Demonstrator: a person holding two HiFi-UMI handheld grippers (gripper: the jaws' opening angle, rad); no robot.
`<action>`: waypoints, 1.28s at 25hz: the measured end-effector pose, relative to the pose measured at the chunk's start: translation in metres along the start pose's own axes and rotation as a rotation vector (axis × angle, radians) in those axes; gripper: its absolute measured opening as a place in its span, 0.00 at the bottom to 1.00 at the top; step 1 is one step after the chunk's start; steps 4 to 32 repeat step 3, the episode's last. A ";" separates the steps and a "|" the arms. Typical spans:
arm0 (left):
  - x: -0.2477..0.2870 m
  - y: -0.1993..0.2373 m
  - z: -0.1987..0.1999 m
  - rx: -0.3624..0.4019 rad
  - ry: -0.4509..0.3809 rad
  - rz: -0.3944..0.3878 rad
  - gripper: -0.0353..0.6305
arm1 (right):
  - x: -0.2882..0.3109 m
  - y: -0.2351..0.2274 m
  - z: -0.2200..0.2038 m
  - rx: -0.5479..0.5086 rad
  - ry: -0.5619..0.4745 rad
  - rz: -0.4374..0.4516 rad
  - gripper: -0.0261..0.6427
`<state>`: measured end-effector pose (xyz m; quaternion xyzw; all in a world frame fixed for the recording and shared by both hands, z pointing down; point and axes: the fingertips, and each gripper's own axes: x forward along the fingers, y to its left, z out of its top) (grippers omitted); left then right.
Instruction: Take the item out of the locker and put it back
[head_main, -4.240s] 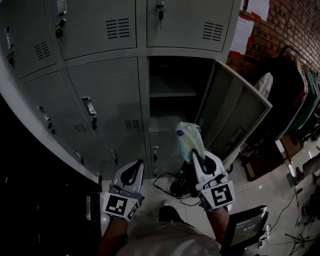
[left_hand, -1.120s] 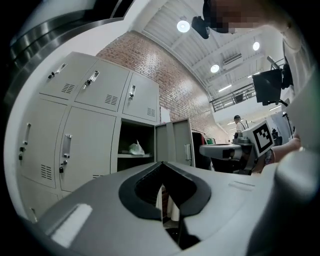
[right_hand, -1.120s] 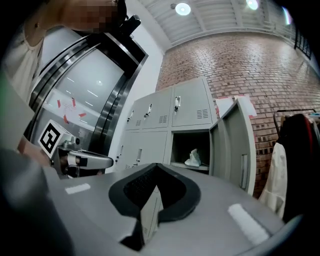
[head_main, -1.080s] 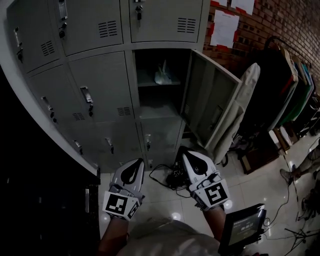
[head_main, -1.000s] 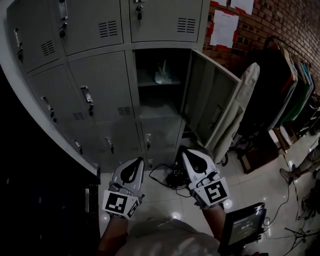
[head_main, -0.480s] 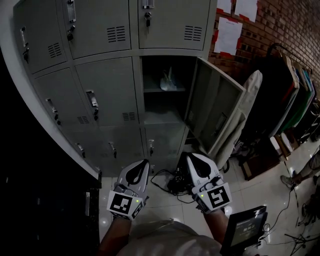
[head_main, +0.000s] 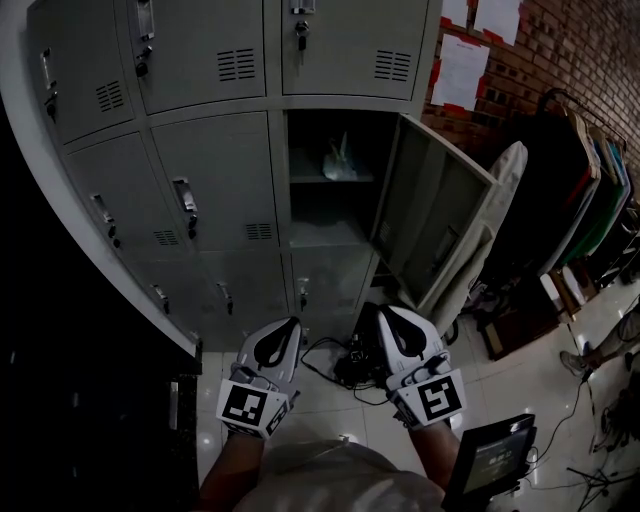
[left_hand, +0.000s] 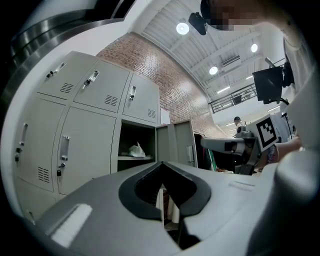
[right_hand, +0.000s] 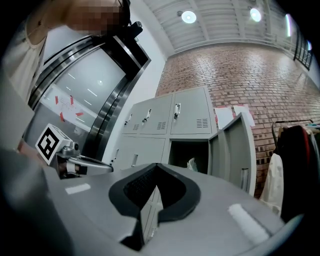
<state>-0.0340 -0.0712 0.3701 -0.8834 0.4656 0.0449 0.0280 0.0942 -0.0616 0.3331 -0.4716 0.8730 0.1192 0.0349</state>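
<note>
A pale crumpled plastic bag (head_main: 340, 160) lies on the upper shelf of the open locker (head_main: 330, 235). It also shows in the left gripper view as the bag (left_hand: 136, 150) and in the right gripper view as the bag (right_hand: 192, 164). The locker door (head_main: 435, 225) stands swung out to the right. Both grippers hang low in front of the person, well below and short of the compartment. My left gripper (head_main: 287, 325) is shut and empty, its tips (left_hand: 161, 164) meeting. My right gripper (head_main: 385, 312) is shut and empty too, with its tips (right_hand: 156, 167) together.
Closed grey lockers (head_main: 215, 175) with handles surround the open one. Cables (head_main: 345, 365) lie on the tiled floor below. A pale board (head_main: 495, 215) leans beside the door, with a clothes rack (head_main: 590, 170) along the brick wall. A dark screen (head_main: 490, 460) sits at lower right.
The bag that the right gripper held in the oldest frame now lies on the shelf. Over the last second both grippers stay low and shut; the view has drifted slightly.
</note>
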 end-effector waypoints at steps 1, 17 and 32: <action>0.001 0.001 -0.001 -0.003 0.003 0.003 0.06 | 0.001 0.000 -0.001 0.001 0.004 0.001 0.04; 0.002 0.004 -0.004 -0.010 0.010 0.008 0.06 | 0.004 0.000 -0.004 0.001 0.011 0.004 0.04; 0.002 0.004 -0.004 -0.010 0.010 0.008 0.06 | 0.004 0.000 -0.004 0.001 0.011 0.004 0.04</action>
